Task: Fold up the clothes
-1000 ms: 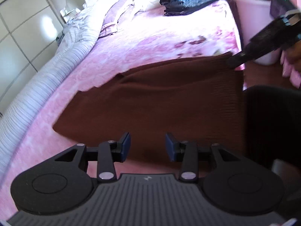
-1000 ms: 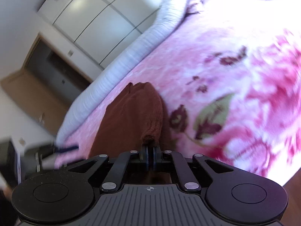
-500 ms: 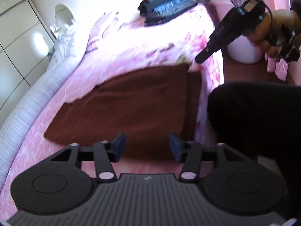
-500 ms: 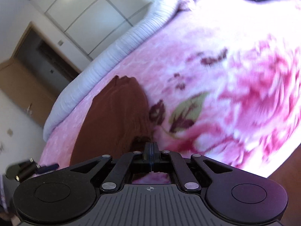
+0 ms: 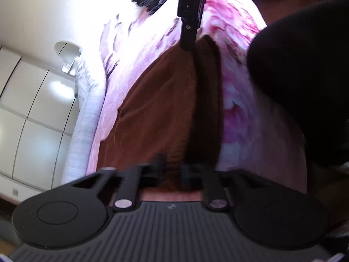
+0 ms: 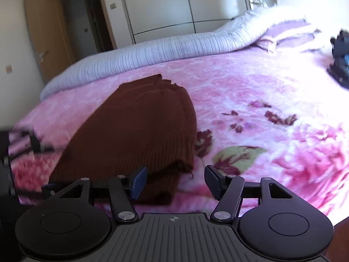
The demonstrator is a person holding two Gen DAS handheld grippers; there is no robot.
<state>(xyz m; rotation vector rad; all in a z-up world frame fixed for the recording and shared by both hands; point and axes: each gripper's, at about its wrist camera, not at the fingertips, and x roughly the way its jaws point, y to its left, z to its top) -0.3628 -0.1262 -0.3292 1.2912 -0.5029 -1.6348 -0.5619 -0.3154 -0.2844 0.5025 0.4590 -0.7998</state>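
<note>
Right wrist view — one brown garment [image 6: 139, 126], right gripper [image 6: 174, 183] fingers opening wide, left gripper [image 5: 171, 170] fingers closing — blurred.

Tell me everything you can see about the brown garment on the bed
The brown garment is a dark reddish-brown ribbed knit, folded into a long layered strip lying flat on the pink floral blanket. Its near corner shows stacked layers with a loose thread; the far end is bunched. In the blurred left wrist view, the left gripper is closing at its near edge. The right gripper is opening, pads clear of the cloth.
</note>
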